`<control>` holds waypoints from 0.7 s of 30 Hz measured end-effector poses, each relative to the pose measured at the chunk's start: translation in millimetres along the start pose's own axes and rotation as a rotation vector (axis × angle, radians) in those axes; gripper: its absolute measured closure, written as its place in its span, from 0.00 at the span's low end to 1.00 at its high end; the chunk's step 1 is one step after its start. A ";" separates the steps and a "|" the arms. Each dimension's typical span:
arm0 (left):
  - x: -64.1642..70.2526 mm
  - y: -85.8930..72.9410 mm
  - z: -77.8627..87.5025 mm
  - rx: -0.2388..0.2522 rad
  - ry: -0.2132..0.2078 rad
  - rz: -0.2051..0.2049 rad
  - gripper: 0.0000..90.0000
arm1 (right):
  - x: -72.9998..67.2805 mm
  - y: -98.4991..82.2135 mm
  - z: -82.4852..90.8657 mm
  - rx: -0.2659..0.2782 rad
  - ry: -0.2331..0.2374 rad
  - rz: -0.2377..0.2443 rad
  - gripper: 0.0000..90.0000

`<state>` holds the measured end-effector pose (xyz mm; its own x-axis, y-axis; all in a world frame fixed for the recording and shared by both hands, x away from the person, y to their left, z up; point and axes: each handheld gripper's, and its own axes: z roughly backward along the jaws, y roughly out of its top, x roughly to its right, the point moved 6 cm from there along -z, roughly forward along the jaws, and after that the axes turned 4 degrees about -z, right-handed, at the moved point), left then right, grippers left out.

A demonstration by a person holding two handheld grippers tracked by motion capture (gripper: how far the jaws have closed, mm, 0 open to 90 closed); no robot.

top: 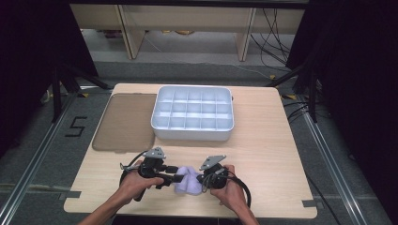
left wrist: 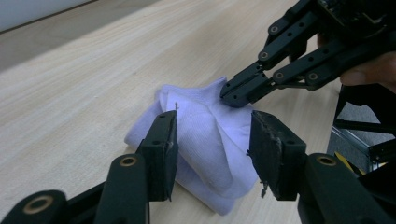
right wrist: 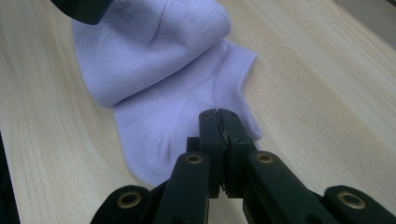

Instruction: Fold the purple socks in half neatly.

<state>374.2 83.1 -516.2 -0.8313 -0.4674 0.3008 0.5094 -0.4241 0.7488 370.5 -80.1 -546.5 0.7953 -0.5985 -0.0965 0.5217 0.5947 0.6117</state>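
black "5" marked on the grey floor [top: 75, 127], left of the table

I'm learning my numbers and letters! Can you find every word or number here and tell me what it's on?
"5" – black tape strips stuck on the grey floor, left of the table.
No writing shows on the lilac sock, the white divided tray, the brown lid or the grippers.

Black fingers [left wrist: 161, 149] w/ brass pivots, grey plates, cables
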 end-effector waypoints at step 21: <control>16.7 17.8 -11.7 0.082 -0.053 -0.058 0.61 | 30.7 3.5 36.7 0.133 -0.041 -0.101 0.99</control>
<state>372.1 58.6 -504.8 -0.8706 -0.4011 0.2848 0.4420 -0.3837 0.8108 385.4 -116.1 -518.5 0.7260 -0.6749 -0.1324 0.5510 0.4557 0.6991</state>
